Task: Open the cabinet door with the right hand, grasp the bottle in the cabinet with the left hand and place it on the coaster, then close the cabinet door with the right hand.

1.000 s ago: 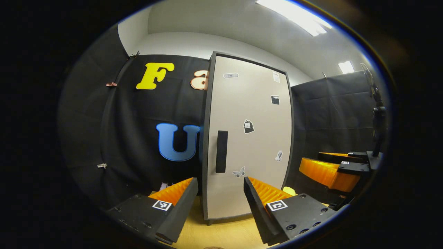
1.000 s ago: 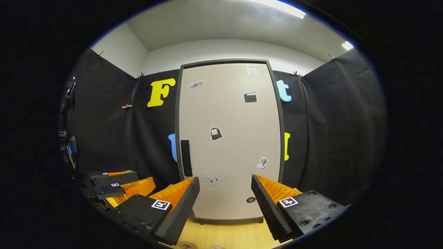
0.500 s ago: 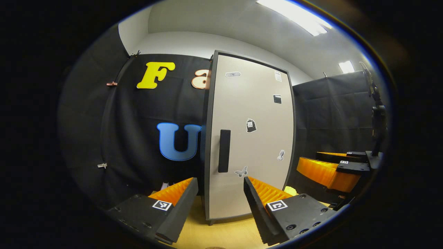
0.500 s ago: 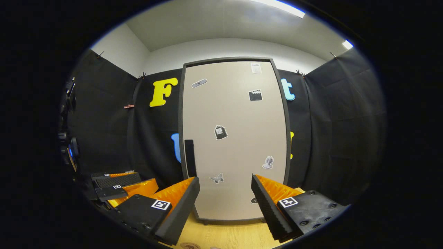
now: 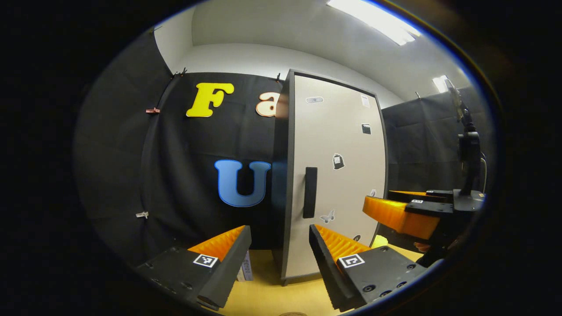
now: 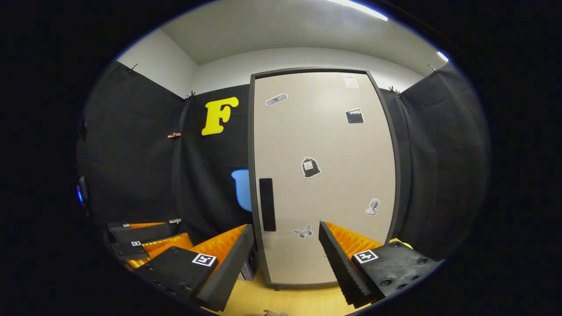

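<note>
Looked like a lab recording booth rather than anyone's home: black cloth [image 6: 131, 153] was clipped up as walls, a plain white wall and strip ceiling light [image 5: 373, 22] showed above it, and a lone sticker-covered cabinet [image 6: 325, 175] sat on a pale wooden tabletop [image 6: 290, 300], with a camera stand [image 5: 469, 166] nearby.

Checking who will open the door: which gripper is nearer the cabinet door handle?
Right, it seems. The right gripper faces the cabinet door close up, handle just up-left. The left gripper hangs back, left of it.
</note>
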